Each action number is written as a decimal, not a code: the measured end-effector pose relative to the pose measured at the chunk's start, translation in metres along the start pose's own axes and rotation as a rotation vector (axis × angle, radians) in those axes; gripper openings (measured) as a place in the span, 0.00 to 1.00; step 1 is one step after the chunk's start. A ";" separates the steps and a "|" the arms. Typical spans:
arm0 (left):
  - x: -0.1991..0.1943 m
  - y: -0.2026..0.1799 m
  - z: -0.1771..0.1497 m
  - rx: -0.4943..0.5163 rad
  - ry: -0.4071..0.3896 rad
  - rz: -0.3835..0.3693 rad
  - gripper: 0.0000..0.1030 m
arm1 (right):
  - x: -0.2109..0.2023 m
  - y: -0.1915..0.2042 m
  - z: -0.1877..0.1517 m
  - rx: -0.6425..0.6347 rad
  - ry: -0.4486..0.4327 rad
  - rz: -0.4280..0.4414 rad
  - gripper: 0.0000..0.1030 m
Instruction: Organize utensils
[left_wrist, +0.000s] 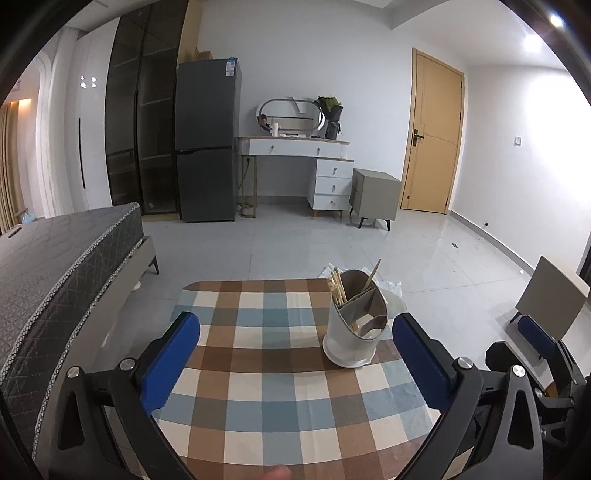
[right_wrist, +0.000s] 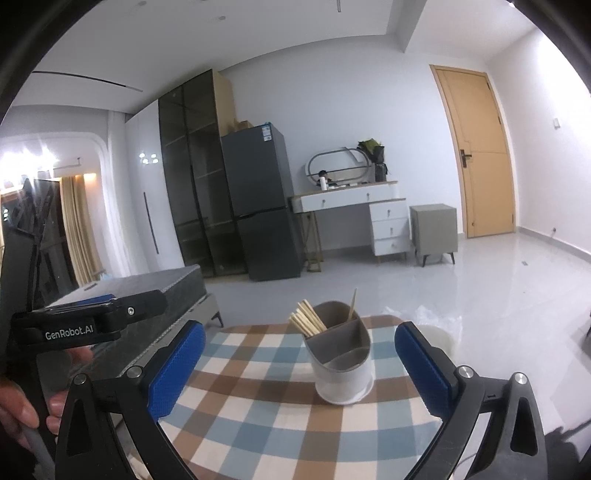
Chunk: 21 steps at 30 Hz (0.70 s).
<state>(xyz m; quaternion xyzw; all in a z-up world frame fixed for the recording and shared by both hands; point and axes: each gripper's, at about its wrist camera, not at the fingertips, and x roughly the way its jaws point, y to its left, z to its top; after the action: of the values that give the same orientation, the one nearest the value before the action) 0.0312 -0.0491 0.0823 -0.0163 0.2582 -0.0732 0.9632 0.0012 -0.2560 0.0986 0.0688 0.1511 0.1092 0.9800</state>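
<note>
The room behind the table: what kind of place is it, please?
Probably a studio flat or bedroom in a home: a bed stands beside the table, with a fridge and a dressing table with an oval mirror along the far wall.

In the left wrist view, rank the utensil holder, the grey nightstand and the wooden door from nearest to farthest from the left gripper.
From the left gripper:
1. Utensil holder, on the checked tablecloth, toward the right finger.
2. Grey nightstand, across the floor beside the white desk.
3. Wooden door, in the back wall, right of the nightstand.
</note>
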 end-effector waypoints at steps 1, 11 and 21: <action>-0.001 0.001 -0.001 -0.002 -0.008 0.004 0.99 | 0.000 0.000 0.000 0.000 0.001 -0.004 1.00; -0.003 0.007 -0.009 -0.034 -0.026 0.005 0.99 | -0.006 0.004 -0.002 -0.006 -0.004 -0.008 1.00; -0.005 0.006 -0.013 -0.031 -0.016 -0.014 0.99 | -0.007 0.006 0.000 -0.012 -0.011 -0.013 1.00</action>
<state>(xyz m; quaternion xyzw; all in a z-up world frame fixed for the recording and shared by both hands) 0.0210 -0.0427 0.0729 -0.0337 0.2517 -0.0756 0.9643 -0.0063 -0.2522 0.1010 0.0626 0.1455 0.1032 0.9820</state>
